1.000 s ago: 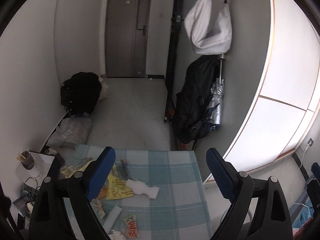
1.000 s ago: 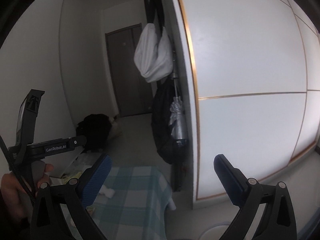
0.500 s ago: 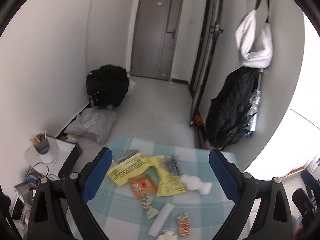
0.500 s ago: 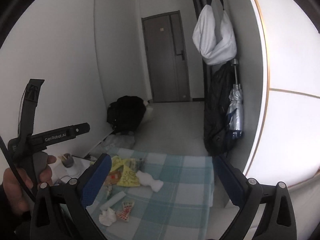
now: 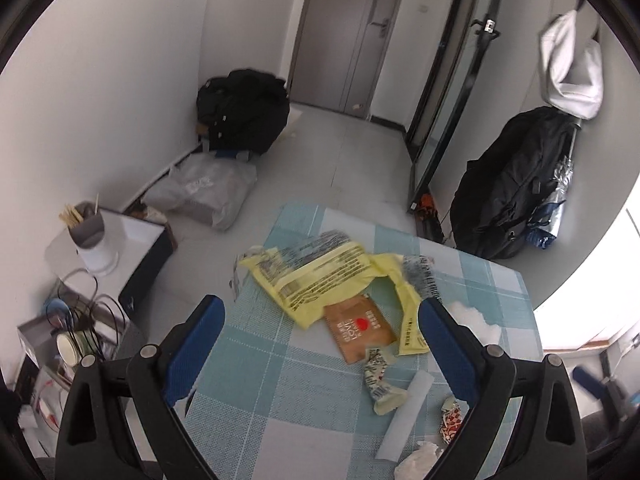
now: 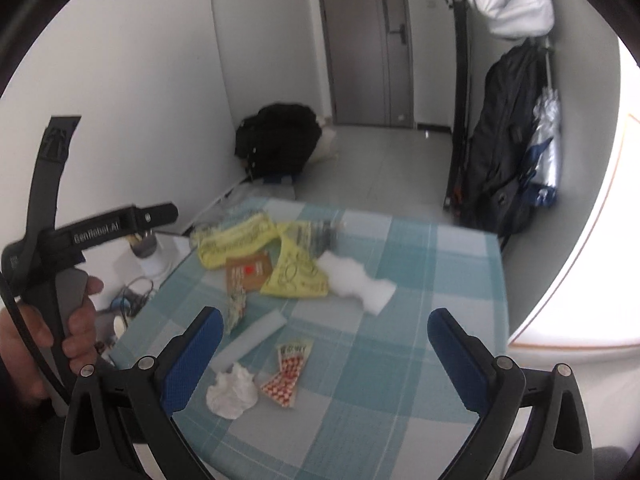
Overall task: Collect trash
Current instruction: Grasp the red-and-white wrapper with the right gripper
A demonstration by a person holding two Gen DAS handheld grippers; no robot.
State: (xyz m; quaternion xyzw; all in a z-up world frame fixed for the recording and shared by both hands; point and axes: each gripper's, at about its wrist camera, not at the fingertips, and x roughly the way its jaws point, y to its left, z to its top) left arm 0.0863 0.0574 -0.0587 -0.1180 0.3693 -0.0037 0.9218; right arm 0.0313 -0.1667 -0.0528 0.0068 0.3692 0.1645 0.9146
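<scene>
Trash lies scattered on a table with a blue checked cloth (image 5: pixel 288 408) (image 6: pixel 400 360): a yellow plastic bag (image 5: pixel 320 276) (image 6: pixel 296 272), a brown packet (image 5: pixel 358 328) (image 6: pixel 248 272), a white foam piece (image 6: pixel 356 280) (image 5: pixel 476 320), a crumpled tissue (image 6: pixel 232 394) (image 5: pixel 416 458), a red checked wrapper (image 6: pixel 290 372) (image 5: pixel 450 424) and a white strip (image 5: pixel 406 412) (image 6: pixel 256 336). My left gripper (image 5: pixel 322 316) hangs open above the bag and packet, holding nothing. My right gripper (image 6: pixel 324 328) is open over the table, above the wrapper and tissue. A hand (image 6: pixel 76 332) holds the left gripper's handle.
Left of the table stand a low white stand with a grey cup (image 5: pixel 86 226) and cables. On the floor lie a black bag (image 5: pixel 244 112) and a grey plastic bag (image 5: pixel 204 192). A black backpack (image 5: pixel 508 192) and umbrella hang at the right wall. A grey door (image 5: pixel 348 32) is at the back.
Both grippers have come down and forward over the table, so the trash now fills more of each view. Both stay open and empty.
</scene>
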